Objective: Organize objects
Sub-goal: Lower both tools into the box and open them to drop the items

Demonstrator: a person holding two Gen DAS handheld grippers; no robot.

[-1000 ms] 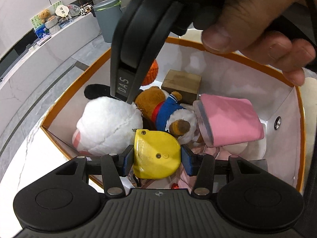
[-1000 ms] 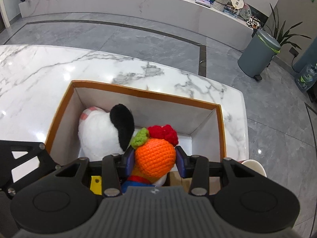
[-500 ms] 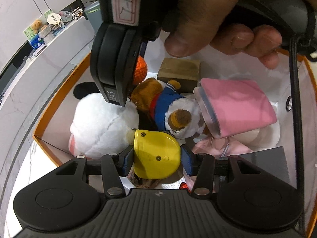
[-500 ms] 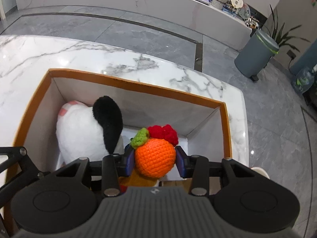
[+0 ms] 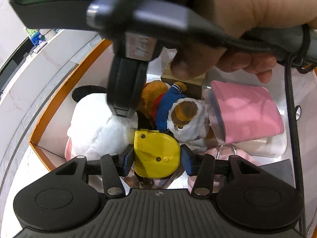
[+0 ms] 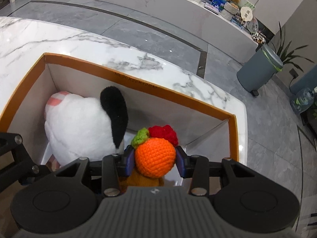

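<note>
We see our left gripper clamped on a yellow tape measure, its blue pads pressed on both flat sides, held low over the open box. In that view the tape sits at 6 o'clock of the box's contents. At 9 o'clock of it lies the white plush with a black ear; at 12 o'clock lies the bear in a blue and red top, touching the white plush. At 2 o'clock a pink pouch lies tilted, just beside the bear. Behind the bear, at 12 o'clock, a brown block shows only in part, under a thumb.

Our right hand fills the top of the left view, wrapped round the right gripper's handle, whose dark body hangs over the white plush.

In the right view, our right gripper grips a crochet orange with a green leaf and a red tuft, pads pressed on both sides. It hangs inside the box near its 5 o'clock corner. The white plush lies at 10 o'clock of the orange, against the box's left wall.

The box stands on a marble table. At 2 o'clock on the floor stands a grey bin by a plant.
</note>
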